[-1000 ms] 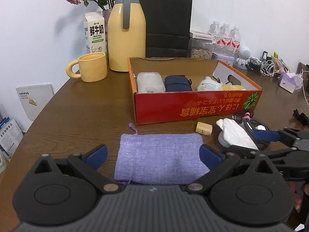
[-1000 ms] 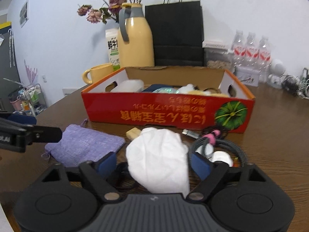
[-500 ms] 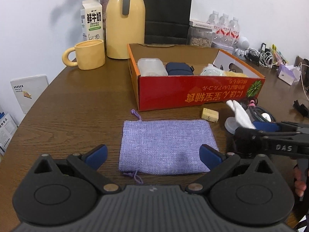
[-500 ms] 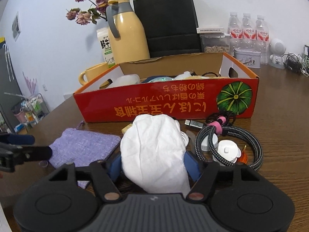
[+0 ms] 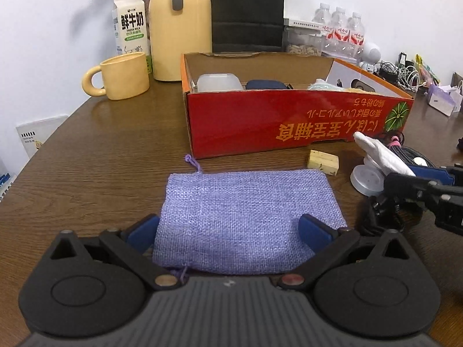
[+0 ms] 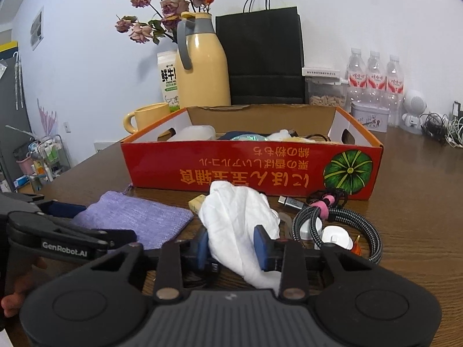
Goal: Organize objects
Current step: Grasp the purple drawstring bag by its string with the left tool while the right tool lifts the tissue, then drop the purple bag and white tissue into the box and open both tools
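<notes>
A purple woven pouch [image 5: 246, 217] lies flat on the brown table, and my left gripper [image 5: 231, 231] is open with a blue pad on each side of its near end. The pouch also shows in the right wrist view [image 6: 136, 219]. My right gripper [image 6: 231, 248] is shut on a white cloth [image 6: 240, 219], seen from the left as well [image 5: 382, 153]. A red cardboard box [image 5: 289, 127] holding several items stands just behind; it also shows in the right wrist view [image 6: 251, 167].
A small yellow block [image 5: 322, 159] and a white round cap [image 5: 366, 179] lie before the box. A coiled braided cable [image 6: 341, 225] with white plugs lies right of the cloth. A yellow mug [image 5: 121, 76], thermos [image 5: 179, 26], milk carton, black bag and bottles stand behind.
My right gripper has closed on the white cloth. My left gripper has moved forward and down until its open pads flank the purple pouch.
</notes>
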